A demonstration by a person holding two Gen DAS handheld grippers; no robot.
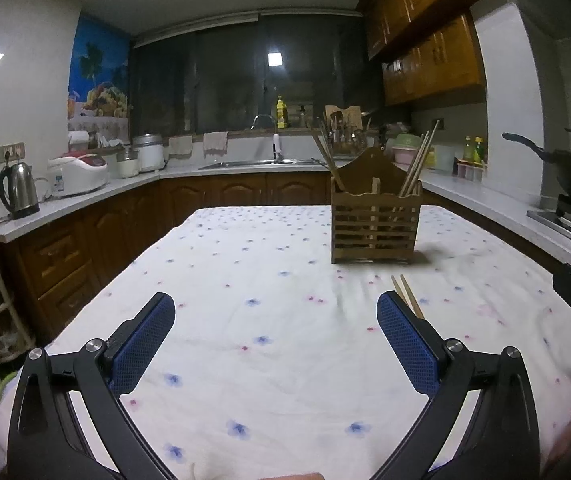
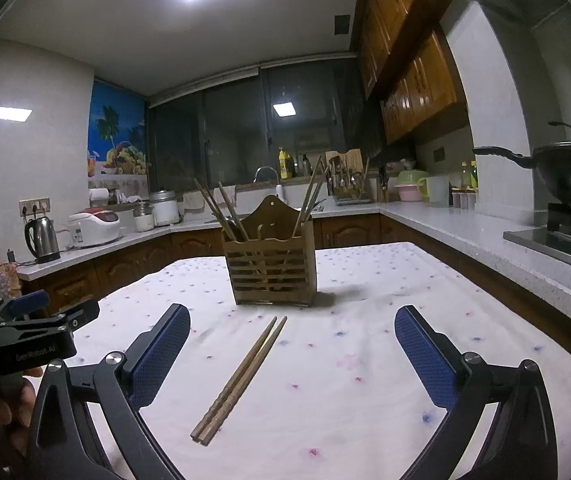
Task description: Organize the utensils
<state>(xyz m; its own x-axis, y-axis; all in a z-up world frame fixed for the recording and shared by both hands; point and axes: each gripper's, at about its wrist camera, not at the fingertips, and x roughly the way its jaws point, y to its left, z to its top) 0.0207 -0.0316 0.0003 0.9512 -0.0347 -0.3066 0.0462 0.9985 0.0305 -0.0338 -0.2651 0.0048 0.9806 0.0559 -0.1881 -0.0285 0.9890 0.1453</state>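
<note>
Two grippers noted, both spread wide and holding nothing: left gripper (image 1: 275, 340) over bare tablecloth (image 1: 265, 360), right gripper (image 2: 291, 354) low above the cloth with a loose pair of chopsticks (image 2: 241, 378) lying between its blue pads (image 2: 425, 360). Pair found flat on the cloth, side by side and touching, thick carved ends nearest the camera, tips angled toward the holder. Same pair seen only partly in the left wrist view, just beyond the right-hand pad, tips showing (image 1: 405, 292).

Further back, wooden slatted holder (image 2: 271, 270) standing upright on the table, two compartments split by a central divider, tall shaped back panel with a hanging hole. Left compartment: several chopsticks (image 2: 217, 210) leaning left, plus a dark item, not identifiable. Right compartment: a few chopsticks (image 2: 311, 192) leaning right. Holder and loose pair apart, not touching.

Beyond, along the counter: kettle (image 2: 41, 238), rice cooker (image 2: 93, 226), sink with tap (image 2: 265, 174), utensil rack (image 2: 347, 186). At far right, black wok (image 2: 569, 168) on the stove.
</note>
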